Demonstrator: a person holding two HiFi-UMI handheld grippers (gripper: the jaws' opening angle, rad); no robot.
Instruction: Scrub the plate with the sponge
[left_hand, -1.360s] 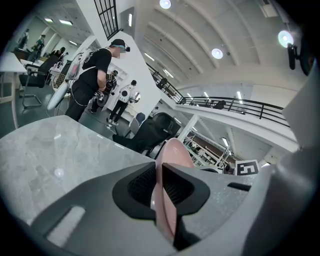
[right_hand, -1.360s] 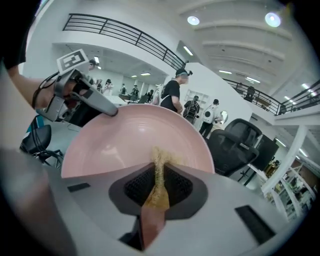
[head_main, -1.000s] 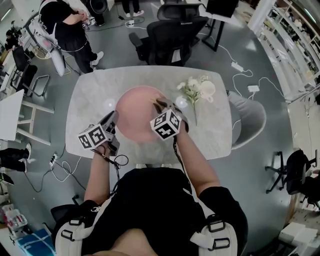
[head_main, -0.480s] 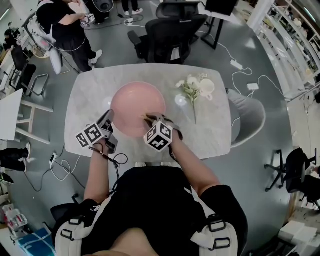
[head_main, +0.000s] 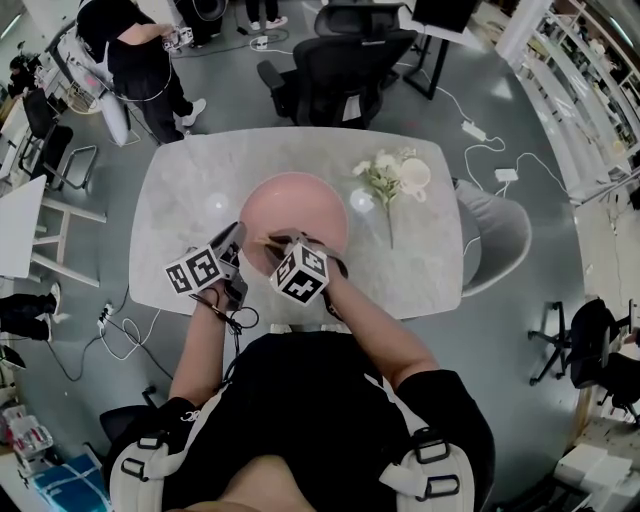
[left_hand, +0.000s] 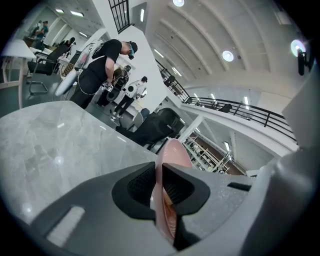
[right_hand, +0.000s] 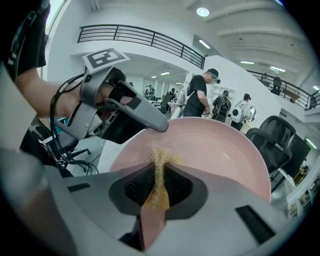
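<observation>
A pink plate (head_main: 300, 208) rests on the marble table (head_main: 180, 185), its near left rim raised. My left gripper (head_main: 238, 236) is shut on that rim; in the left gripper view the plate (left_hand: 172, 150) stands edge-on between the jaws of the left gripper (left_hand: 159, 176). My right gripper (head_main: 268, 241) is shut on a thin yellow-brown sponge (right_hand: 159, 172) and presses it on the plate's inner face (right_hand: 225, 150) near the left rim. In the right gripper view the left gripper (right_hand: 125, 107) shows beyond the right gripper (right_hand: 159, 181).
A bunch of white flowers (head_main: 383, 180) and a white cup (head_main: 414, 177) sit at the table's right. A black office chair (head_main: 335, 65) stands behind the table. A person (head_main: 130, 50) stands at the far left, and cables (head_main: 130, 335) lie on the floor.
My right gripper has slid the sponge leftward and nearer across the plate. The left gripper keeps its hold on the rim, and the plate has shifted slightly right.
</observation>
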